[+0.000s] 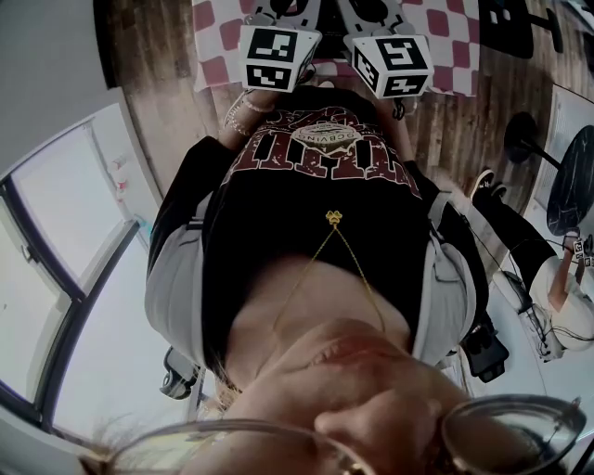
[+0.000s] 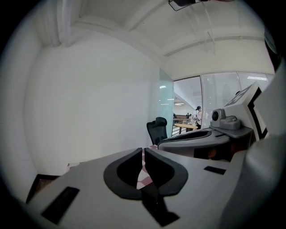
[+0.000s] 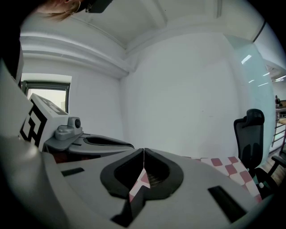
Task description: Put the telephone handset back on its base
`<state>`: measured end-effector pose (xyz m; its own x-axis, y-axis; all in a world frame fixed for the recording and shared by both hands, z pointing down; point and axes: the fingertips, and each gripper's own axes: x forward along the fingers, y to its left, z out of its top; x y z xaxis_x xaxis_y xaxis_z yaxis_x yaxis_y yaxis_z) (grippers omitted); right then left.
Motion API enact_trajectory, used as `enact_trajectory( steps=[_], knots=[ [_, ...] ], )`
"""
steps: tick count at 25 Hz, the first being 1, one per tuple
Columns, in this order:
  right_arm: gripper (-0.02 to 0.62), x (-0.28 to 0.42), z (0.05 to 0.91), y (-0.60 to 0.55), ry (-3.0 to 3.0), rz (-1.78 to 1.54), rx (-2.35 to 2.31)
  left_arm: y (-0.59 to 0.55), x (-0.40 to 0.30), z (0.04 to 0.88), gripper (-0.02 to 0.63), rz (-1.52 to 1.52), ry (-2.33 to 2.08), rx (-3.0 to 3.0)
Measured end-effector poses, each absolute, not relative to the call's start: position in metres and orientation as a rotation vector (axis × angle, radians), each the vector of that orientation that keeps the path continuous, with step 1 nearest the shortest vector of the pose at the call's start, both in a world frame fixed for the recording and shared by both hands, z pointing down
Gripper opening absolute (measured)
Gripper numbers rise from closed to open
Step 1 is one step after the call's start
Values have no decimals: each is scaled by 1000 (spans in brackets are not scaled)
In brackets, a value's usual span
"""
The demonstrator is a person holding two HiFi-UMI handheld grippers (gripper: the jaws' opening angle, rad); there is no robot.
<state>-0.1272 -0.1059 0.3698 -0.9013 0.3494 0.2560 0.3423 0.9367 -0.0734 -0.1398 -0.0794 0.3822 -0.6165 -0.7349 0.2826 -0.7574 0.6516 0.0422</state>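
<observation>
Over checkered cloth (image 1: pixel 445 26), left hand-held gripper (image 2: pixel 143 151) fully closed, empty, right hand-held gripper (image 3: pixel 143 151) likewise

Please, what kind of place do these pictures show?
Probably an office: a black swivel chair, a glass partition with desks beyond it, and a checked tablecloth.

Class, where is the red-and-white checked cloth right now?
The checked cloth runs along the head view's top edge, beyond both marker cubes; in the right gripper view it sits lower right, beside the black office chair.
</observation>
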Motion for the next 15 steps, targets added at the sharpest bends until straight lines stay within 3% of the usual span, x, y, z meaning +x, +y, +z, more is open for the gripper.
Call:
enact_trajectory(
  steps=[15],
  knots=[
    [21,-129,373,-101,-2810,40,-530,-78,-141,385,25,137,-2593,1193]
  ],
)
